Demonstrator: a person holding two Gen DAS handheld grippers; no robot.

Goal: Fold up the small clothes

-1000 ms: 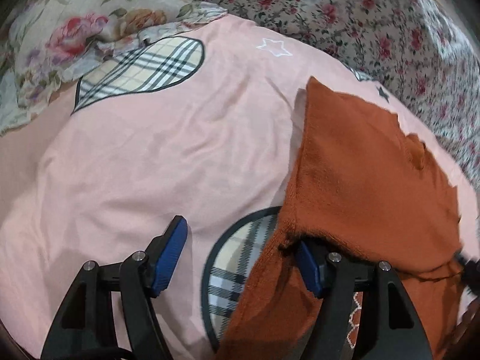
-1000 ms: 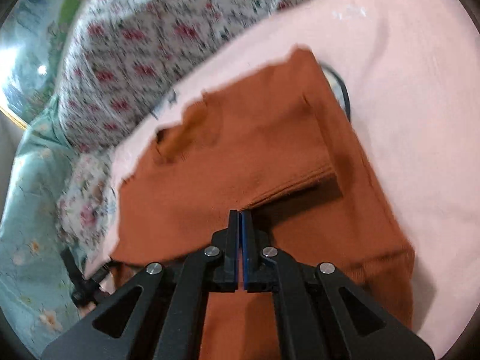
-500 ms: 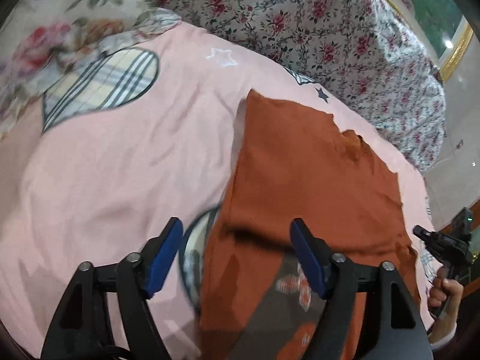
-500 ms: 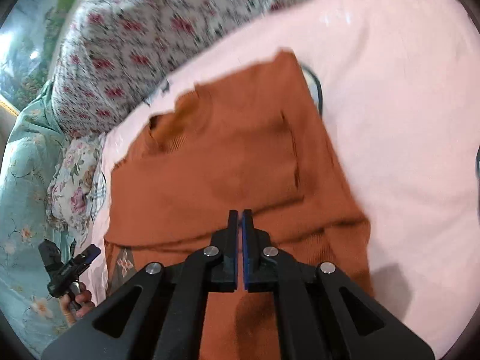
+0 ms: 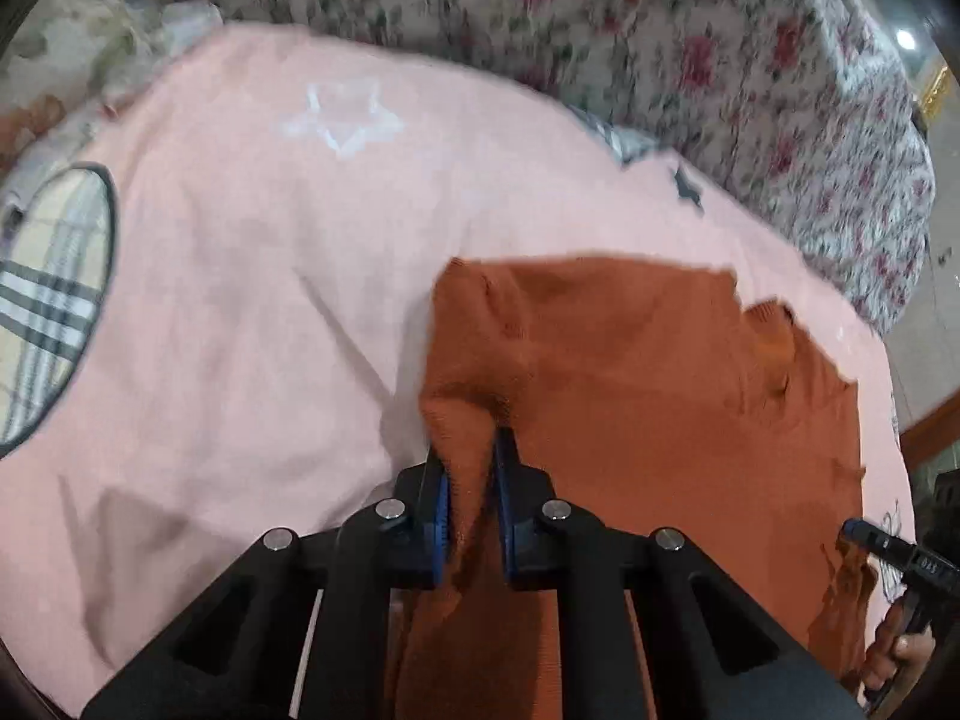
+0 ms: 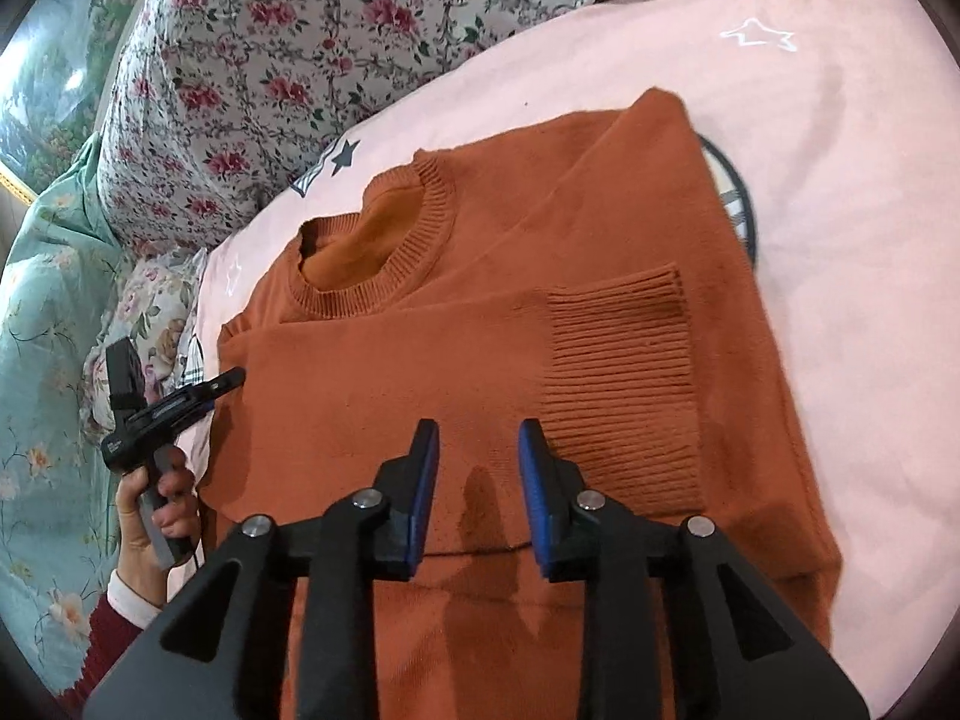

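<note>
Left gripper (image 5: 468, 480): blue pads closing onto a raised pinch of the orange sweater (image 6: 480, 312), a ridge of knit pressed between them at the garment's left edge; one second ago these jaws stood wide apart, one pad on bare pink bedding and the other under the sweater's edge, and half a second ago they straddled that edge unclosed. Right gripper (image 6: 477, 480): jaws opening, a moderate gap between the blue pads, nothing between them, only flat sweater fabric showing below the gap; at both earlier moments these pads were shut tight together. Orange sweater: lies flat on the pink bedsheet (image 5: 252, 312), ribbed collar (image 6: 384, 240) toward the far side, one sleeve folded across the chest with its ribbed cuff (image 6: 624, 384) just beyond the right gripper's right-hand pad; the sleeve lay lifted and loose a second ago and is now spread flat. Pink bedsheet: printed with a white star outline (image 5: 342, 117) and a plaid oval patch (image 5: 48, 300); the patch beside the sweater is now mostly covered in the left view. Floral quilt (image 6: 288, 60): bunched behind the sheet, unchanged. Left hand (image 6: 162, 510): seen in the right view, wrapped around the left gripper's handle.
</note>
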